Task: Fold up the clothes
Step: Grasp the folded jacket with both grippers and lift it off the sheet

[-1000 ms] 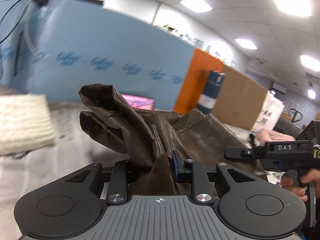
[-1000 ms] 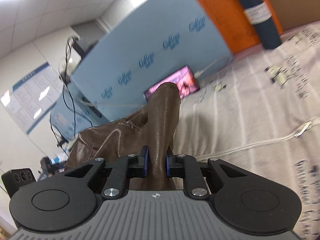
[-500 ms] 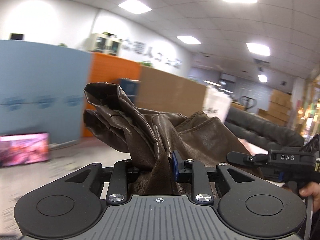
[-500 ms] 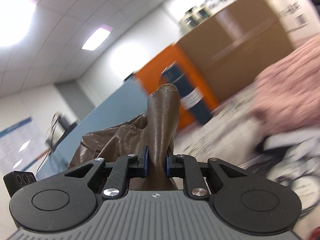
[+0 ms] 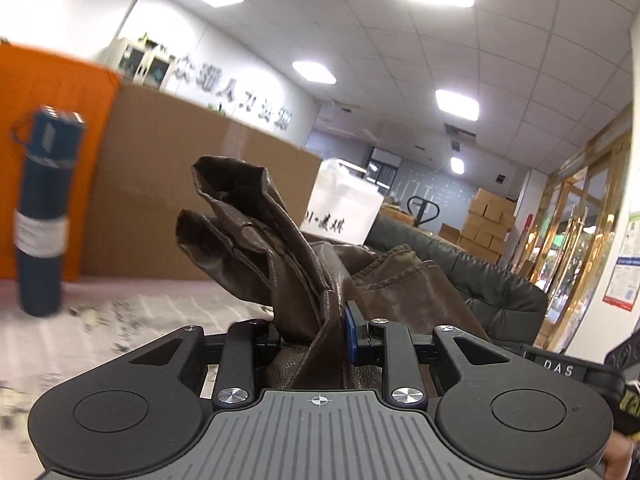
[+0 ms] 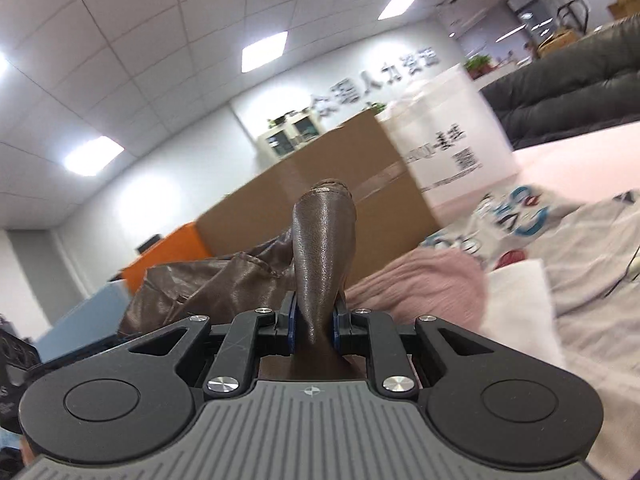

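Brown leather-like garment (image 5: 304,276) lifted above the work surface (image 5: 120,320), not yet laid flat, bunched and creased between the two tools. Left gripper (image 5: 312,336) pinching a thick bundle of the material, a blue pad visible against its right side. Right gripper (image 6: 314,322) clamped on a narrower rolled part of the same garment (image 6: 322,248), maybe a sleeve or a cuff, with the stitched end standing up past the jaws. No fold visible anywhere; by judgement the task at an early stage, with spreading out, smoothing, folding and stacking all left to do. Other clothes waiting on the surface in the right wrist view: a pink fuzzy piece (image 6: 424,276), a white piece (image 6: 516,292) and a light printed one (image 6: 576,232) with large blue letters, too blurred to read. Writing: "DAS" in pale letters on the black body of the other tool (image 5: 560,370) at the right edge of the left wrist view. Large silver Chinese characters on the back wall (image 5: 236,92), not clear enough to read with confidence. Some black print on a big white bag (image 5: 344,208), also blurred. A white label on a dark blue cylinder (image 5: 42,224), not legible. A cardboard box (image 5: 168,184) and an orange panel (image 5: 52,120) behind, without readable text.
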Available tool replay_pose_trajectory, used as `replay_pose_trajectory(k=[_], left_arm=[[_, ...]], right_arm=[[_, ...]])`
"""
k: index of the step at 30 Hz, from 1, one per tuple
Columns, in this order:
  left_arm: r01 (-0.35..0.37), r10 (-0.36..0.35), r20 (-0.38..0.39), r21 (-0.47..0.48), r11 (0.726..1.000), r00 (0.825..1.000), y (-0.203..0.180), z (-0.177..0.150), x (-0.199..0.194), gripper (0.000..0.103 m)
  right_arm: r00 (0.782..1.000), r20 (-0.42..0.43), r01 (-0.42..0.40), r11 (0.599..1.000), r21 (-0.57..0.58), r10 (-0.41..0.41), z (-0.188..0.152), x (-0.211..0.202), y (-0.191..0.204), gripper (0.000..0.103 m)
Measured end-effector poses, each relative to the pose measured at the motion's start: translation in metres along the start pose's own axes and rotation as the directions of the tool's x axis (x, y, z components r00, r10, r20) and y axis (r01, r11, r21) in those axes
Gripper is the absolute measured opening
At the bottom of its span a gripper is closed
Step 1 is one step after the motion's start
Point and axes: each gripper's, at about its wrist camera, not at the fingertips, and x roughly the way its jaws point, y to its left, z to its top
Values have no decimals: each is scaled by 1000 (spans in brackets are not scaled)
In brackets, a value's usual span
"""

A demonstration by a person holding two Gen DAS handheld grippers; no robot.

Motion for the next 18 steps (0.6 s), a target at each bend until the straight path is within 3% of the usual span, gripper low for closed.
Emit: replay_pose_trajectory(k=[5,9,12,17,18], left_arm=[[-51,50,-54,-10,999,997,4,-13,34,25],[-68,67,-71,-10,998,995,14,-18,37,29],[-97,98,-74,6,995,992,11,-18,42,40],[-191,191,-45,3,982,981,8,-14,32,70],[-202,201,-40,-7,979,979,10,-12,27,71]], right_arm=[[992,0,123,991,-52,-123,-2,28,-31,15],[987,-2,160,984,-75,-160,-7,41,-40,18],[980,-5,197,976,-97,-199,-11,46,-40,24],[966,7,257,956,-144,-258,-11,45,-29,38],[961,20,276,950,-148,-277,-10,43,-25,40]])
